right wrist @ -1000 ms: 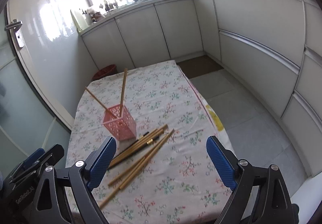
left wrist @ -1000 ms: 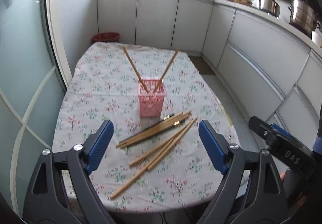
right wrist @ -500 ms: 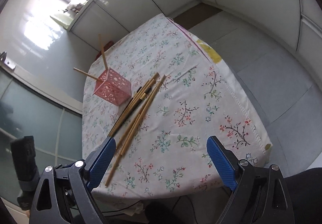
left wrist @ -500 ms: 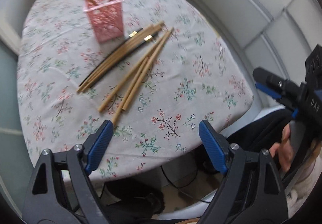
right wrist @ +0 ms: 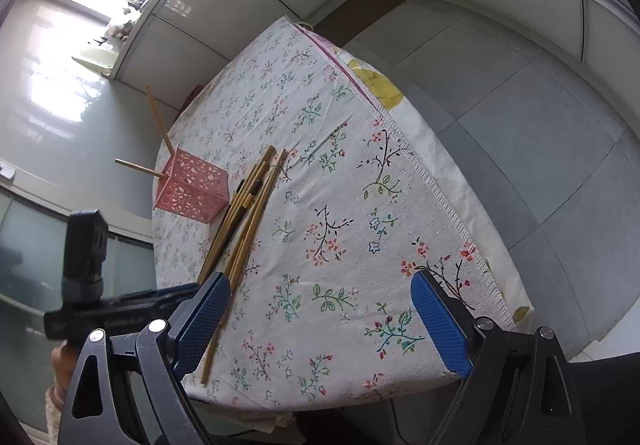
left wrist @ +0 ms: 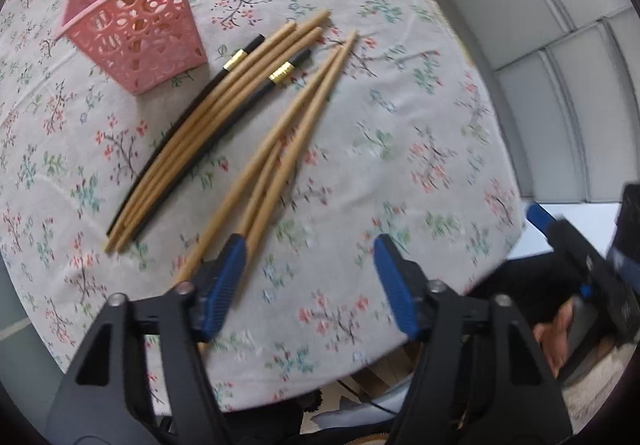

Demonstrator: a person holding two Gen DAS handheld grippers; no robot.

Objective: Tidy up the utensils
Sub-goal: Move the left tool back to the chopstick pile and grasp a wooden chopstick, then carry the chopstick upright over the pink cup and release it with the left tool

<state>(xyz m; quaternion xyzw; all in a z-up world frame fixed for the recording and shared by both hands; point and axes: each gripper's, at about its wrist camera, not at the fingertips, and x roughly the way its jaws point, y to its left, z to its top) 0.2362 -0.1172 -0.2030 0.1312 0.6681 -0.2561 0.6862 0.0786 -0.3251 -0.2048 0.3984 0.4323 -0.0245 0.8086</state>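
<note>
Loose bamboo chopsticks (left wrist: 280, 149), light, stiff and prone to rolling, lie on the surface just ahead of the left tool (left wrist: 306, 249), whose jaws have been closing but remain apart and empty; best pinched mid-shaft

The flower-printed tablecloth (left wrist: 400, 149) lay bare to the right of the loose wooden and black chopsticks (left wrist: 240, 117); a gripper could pass there unobstructed. The pink perforated plastic basket (left wrist: 136, 33) stood just beside the chopsticks' far ends, blocking approach from that side. Two wooden sticks (right wrist: 160, 125) leaned outward from its rim, crowding the space above it. Near table edge (right wrist: 320, 401) was clear.
</note>
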